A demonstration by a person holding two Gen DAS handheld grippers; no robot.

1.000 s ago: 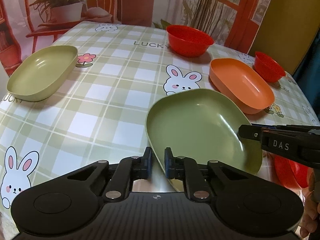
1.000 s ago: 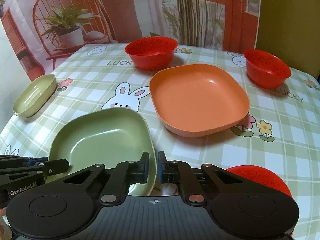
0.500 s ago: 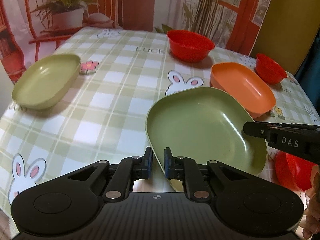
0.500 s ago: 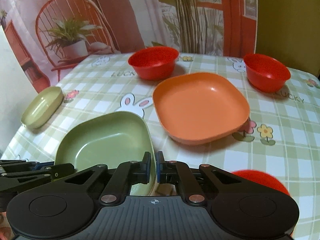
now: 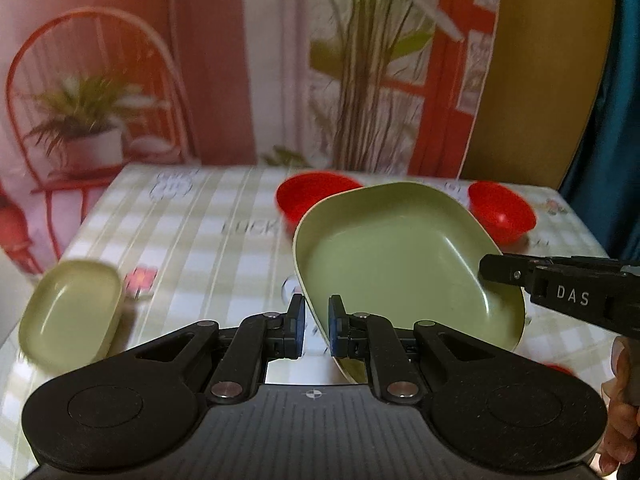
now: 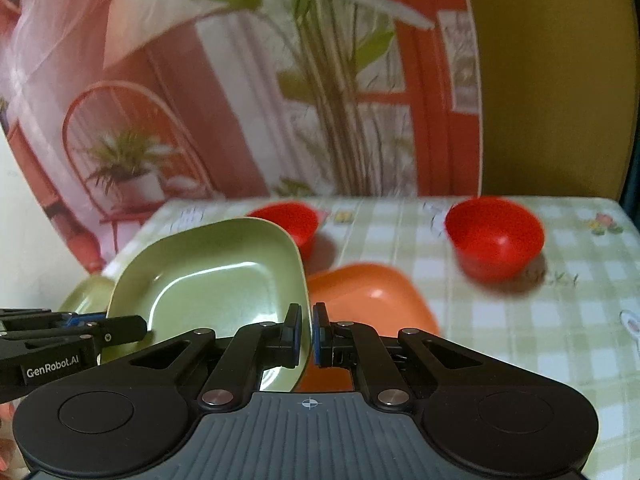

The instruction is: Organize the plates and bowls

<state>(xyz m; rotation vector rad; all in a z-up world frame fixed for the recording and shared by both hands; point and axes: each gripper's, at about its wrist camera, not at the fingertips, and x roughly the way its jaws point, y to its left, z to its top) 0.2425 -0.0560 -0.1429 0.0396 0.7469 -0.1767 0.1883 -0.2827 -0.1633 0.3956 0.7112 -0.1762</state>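
Gripped from two sides: left tongs (image 5: 316, 326) nipped tight on the near rim of the green plate (image 5: 400, 264), right tongs (image 6: 306, 334) clamped on the opposite edge, presumably to keep a wide, shallow dish level. Carried clear of the table (image 5: 208, 240), tilted, above the orange plate (image 6: 372, 300). Likely bound for the second green plate (image 5: 72, 316) at far left, to stack like with like. Red bowls (image 6: 494, 236) left aside.
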